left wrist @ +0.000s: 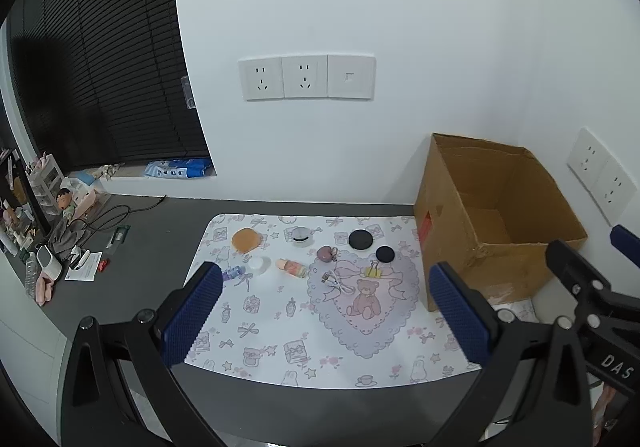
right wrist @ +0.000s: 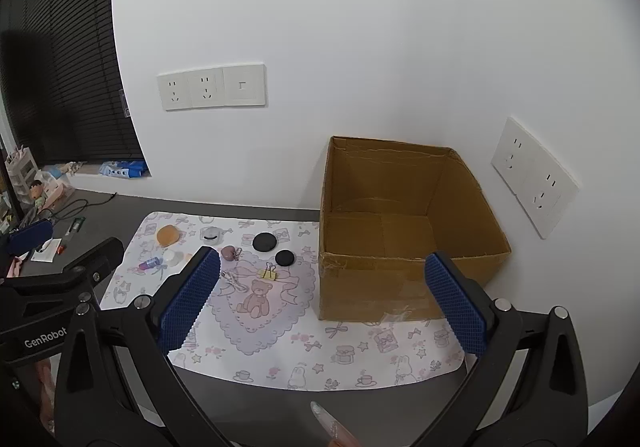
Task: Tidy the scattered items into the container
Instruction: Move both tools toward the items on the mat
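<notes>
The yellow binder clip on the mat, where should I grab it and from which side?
Take the yellow binder clip by its folded yellow body, coming down from above with the open left gripper. It seems to lie flat, wire handles pointing toward the wall, so closing across the body's flat sides likely holds best.

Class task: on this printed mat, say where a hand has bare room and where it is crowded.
Free: the mat's near strip, between the teddy heart and the front edge. Crowded: the far half, from orange puff to black discs, beside the cardboard box.
</notes>
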Tool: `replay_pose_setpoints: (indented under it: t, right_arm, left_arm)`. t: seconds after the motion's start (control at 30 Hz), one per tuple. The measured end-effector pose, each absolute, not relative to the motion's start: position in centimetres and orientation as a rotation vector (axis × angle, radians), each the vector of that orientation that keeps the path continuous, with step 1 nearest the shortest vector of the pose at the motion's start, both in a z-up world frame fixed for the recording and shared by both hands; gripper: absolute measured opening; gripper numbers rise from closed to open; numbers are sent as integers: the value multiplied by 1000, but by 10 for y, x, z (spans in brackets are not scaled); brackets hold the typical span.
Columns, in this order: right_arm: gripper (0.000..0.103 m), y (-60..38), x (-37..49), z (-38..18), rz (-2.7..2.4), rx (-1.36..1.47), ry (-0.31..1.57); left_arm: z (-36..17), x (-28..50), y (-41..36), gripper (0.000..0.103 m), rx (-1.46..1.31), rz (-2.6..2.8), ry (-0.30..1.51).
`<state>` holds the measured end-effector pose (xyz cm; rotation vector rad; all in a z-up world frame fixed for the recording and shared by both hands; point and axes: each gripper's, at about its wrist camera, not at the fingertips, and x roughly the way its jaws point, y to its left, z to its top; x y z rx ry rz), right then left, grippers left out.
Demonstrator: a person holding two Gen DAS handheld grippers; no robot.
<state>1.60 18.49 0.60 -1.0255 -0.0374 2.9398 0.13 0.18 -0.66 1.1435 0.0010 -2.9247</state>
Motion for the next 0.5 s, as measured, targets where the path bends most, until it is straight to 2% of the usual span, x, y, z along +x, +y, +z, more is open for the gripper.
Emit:
replay_pose_setpoints:
  t: [0.13, 0.37, 0.43, 0.5]
  right_arm:
    - [103, 183, 15, 4, 2944, -1032, -37]
    - [103, 181, 15, 2, 2948, -1045, -23]
    - [103, 181, 15, 0, 2946, -1049, -16]
    - [103, 181, 15, -1, 2947, -1050, -10]
  left_arm:
    - [-10, 4, -2, 103, 1154, -2913, 33]
    - [-15, 18, -11, 103, 1169, -2941, 231]
    - [-13, 24, -9, 103, 1156, -2962, 225]
    - [-13, 30, -1, 103, 1156, -2966, 143]
